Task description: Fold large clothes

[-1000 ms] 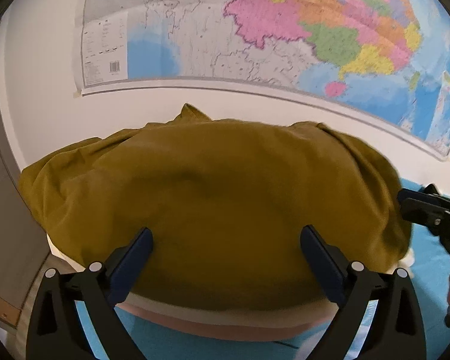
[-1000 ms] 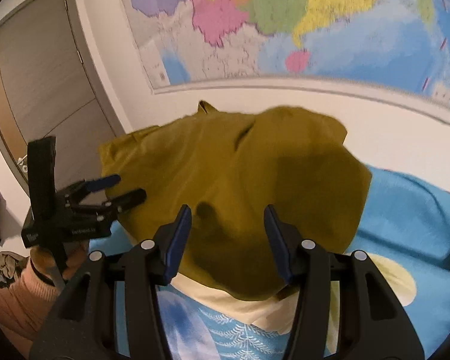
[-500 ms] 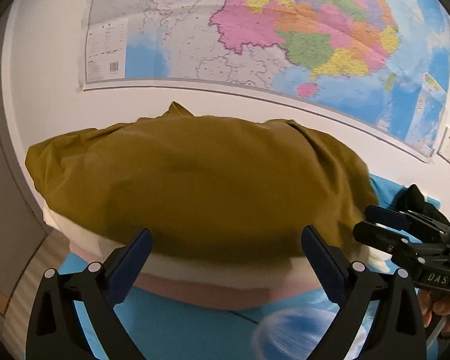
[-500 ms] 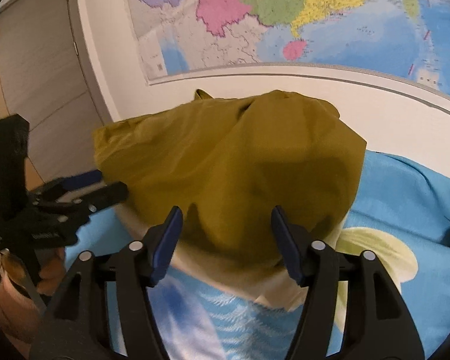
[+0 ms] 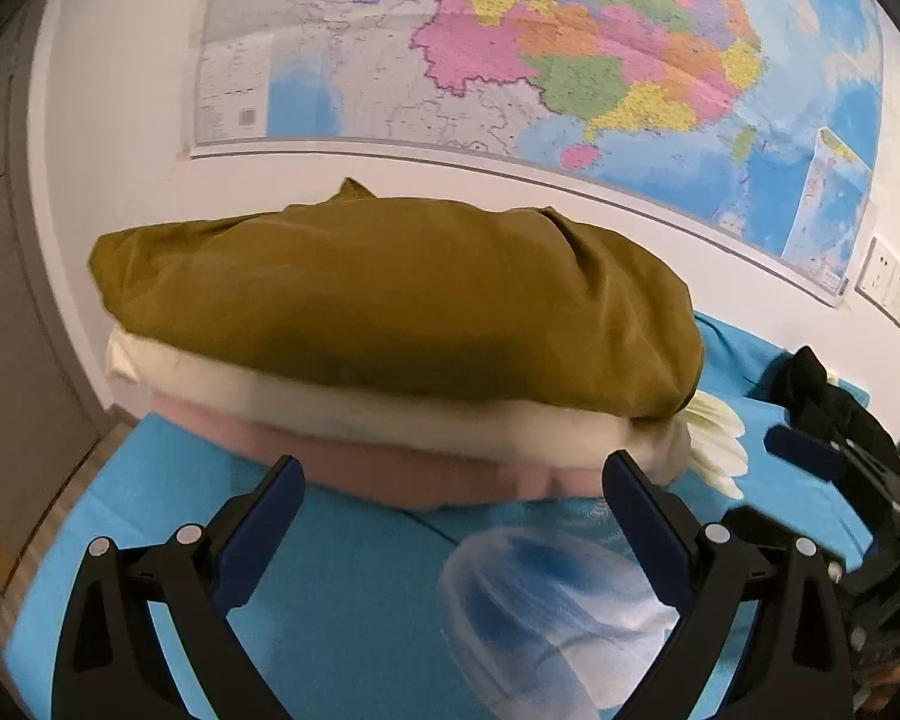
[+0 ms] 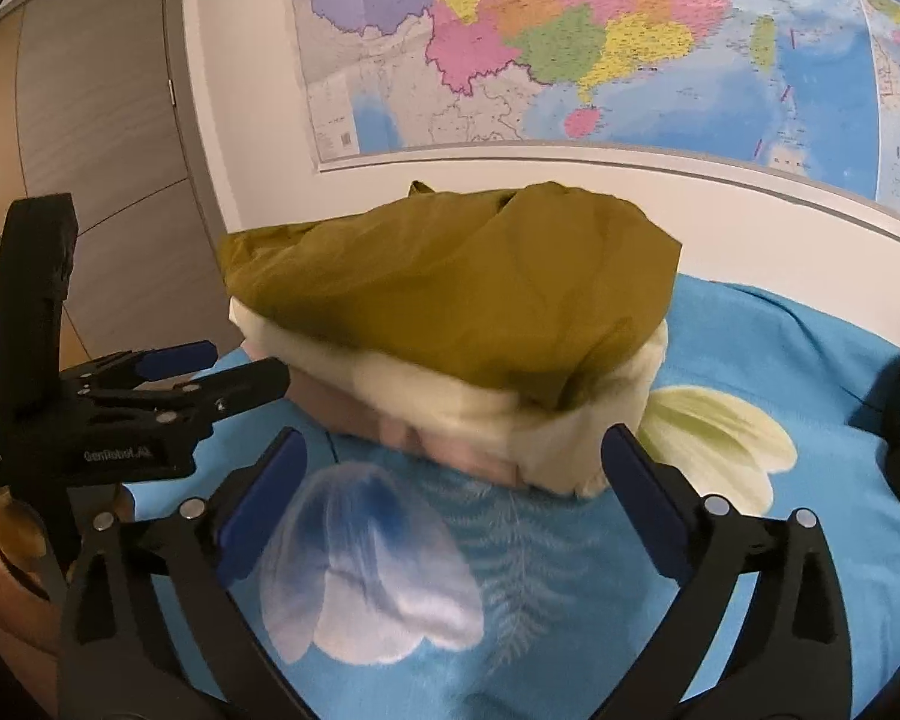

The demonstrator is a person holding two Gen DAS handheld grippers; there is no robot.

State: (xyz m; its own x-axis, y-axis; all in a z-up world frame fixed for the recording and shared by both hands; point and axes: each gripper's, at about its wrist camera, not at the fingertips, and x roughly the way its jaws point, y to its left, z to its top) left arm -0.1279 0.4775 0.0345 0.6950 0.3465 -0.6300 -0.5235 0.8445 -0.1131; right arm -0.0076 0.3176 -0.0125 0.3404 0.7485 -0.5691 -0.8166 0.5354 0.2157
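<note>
A folded olive-brown garment [image 5: 390, 306] tops a stack, over a cream garment [image 5: 390, 414] and a pink one [image 5: 426, 474], on the blue printed bedsheet [image 5: 342, 588]. The stack also shows in the right wrist view: olive garment [image 6: 450, 294], cream garment [image 6: 462, 408]. My left gripper [image 5: 453, 498] is open and empty, just in front of the stack. My right gripper [image 6: 453, 471] is open and empty, near the stack's front edge. The left gripper also shows in the right wrist view [image 6: 210, 372], and the right gripper at the left wrist view's right edge [image 5: 822, 468].
The bed stands against a white wall with a large coloured map [image 6: 570, 42]. A grey door [image 6: 90, 120] is at the left. A dark item [image 5: 810, 378] lies on the bed at the right. Wall sockets [image 5: 888, 288] are at the far right.
Both grippers have drawn back from the olive garment toward the near side of the bed. The right jaws have opened wider. The cream and pink layers now show under the olive one.
</note>
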